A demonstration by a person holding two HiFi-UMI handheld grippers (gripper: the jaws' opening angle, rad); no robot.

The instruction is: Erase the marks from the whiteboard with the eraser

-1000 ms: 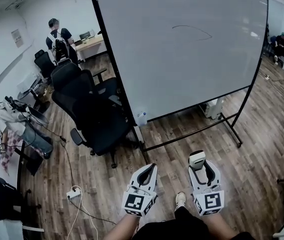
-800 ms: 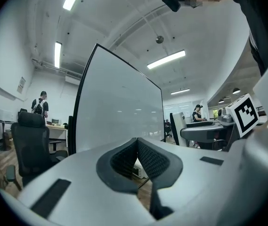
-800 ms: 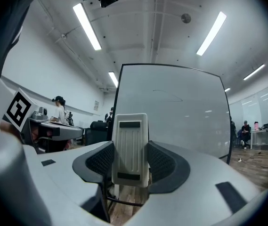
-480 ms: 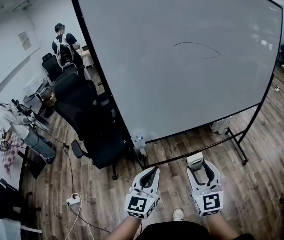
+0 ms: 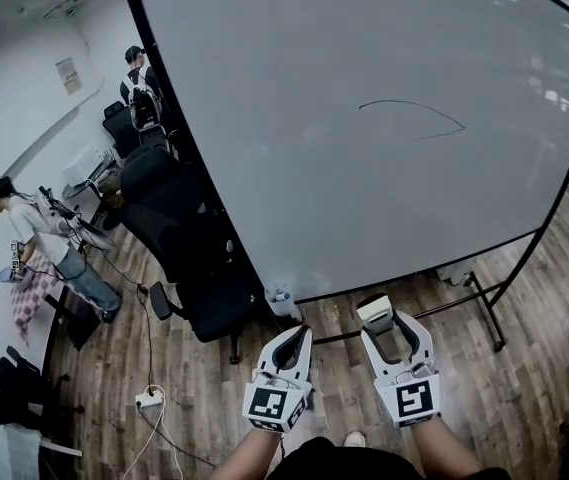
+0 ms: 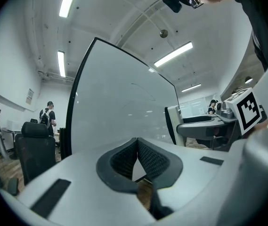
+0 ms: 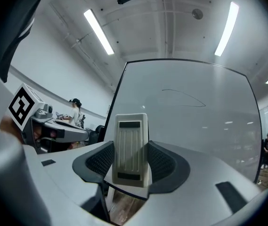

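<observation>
A big whiteboard (image 5: 344,138) on a black wheeled stand fills the head view, with a thin curved black mark (image 5: 414,116) high on its right part. The same whiteboard (image 7: 190,126) and mark (image 7: 183,97) show in the right gripper view. My right gripper (image 5: 382,318) is shut on a pale grey eraser (image 7: 131,149), held upright below the board's bottom edge; the eraser (image 5: 374,311) pokes out ahead of the jaws. My left gripper (image 5: 296,340) is shut with nothing in it, its pads (image 6: 145,157) touching, beside the right one and facing the whiteboard (image 6: 119,117).
Black office chairs (image 5: 179,238) crowd the board's left edge. A power strip (image 5: 147,400) and cables lie on the wood floor at lower left. A person (image 5: 39,238) stands at far left, another person (image 5: 142,83) at the back. The stand's foot (image 5: 484,318) reaches out at right.
The whiteboard has grown larger and nearer in the head view, and the mark has shifted right. Both grippers have come closer to the board's bottom edge, still holding as before.
</observation>
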